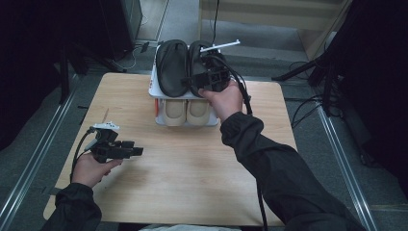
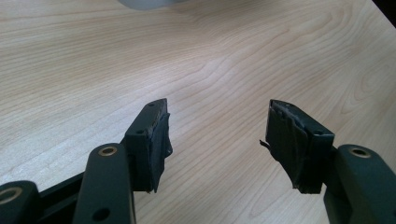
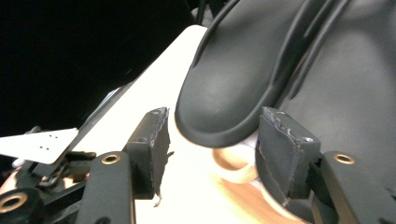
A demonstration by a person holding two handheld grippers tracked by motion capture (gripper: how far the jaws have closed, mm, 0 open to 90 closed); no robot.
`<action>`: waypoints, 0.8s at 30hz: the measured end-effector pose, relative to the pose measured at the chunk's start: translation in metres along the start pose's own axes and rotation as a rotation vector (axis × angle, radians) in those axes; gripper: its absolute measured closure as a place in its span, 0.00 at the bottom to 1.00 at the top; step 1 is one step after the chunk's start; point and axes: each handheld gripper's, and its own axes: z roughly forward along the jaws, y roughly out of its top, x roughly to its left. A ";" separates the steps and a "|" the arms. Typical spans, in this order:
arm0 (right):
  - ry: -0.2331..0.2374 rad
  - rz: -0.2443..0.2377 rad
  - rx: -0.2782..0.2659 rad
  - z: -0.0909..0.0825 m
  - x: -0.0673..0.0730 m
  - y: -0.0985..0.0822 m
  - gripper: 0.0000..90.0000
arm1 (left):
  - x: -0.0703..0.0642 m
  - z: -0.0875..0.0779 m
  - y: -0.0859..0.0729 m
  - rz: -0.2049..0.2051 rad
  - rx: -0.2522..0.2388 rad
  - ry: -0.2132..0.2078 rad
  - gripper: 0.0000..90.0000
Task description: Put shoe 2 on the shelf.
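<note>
Hand-held gripper work here falls to the right hand-held gripper (image 1: 208, 79), which sits at the top tier of a small white shoe rack (image 1: 154, 82) at the far edge of the tabletop (image 1: 192, 168). Two black slippers lie side by side on that tier, and a beige pair (image 1: 186, 111) is tucked on the shelf beneath. In the right gripper view the jaws stand apart, with the rounded end of one black slipper (image 3: 233, 88) between them and a little beyond the pads; no pad presses on it, so nothing is gripped. The other black slipper (image 1: 172, 67) lies just beside it.

To do this step well, I would keep the jaws level with the sole's edge and slide them further on, so that both pads bite the thick rim rather than pinching its thin lip. Closing too early risks a slipper that tips out or drags its neighbour off the rack.

The left hand-held gripper (image 1: 137, 151) rests near the tabletop's near left corner, jaws wide, holding nothing.
</note>
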 end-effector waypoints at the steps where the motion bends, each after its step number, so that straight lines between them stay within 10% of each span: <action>1: 0.009 -0.003 0.005 -0.001 0.001 -0.002 0.49 | 0.000 0.000 0.000 0.002 0.001 0.000 0.44; 24: 0.165 -0.096 0.030 -0.005 -0.021 -0.070 0.46 | 0.000 0.001 -0.001 -0.003 0.005 0.010 0.44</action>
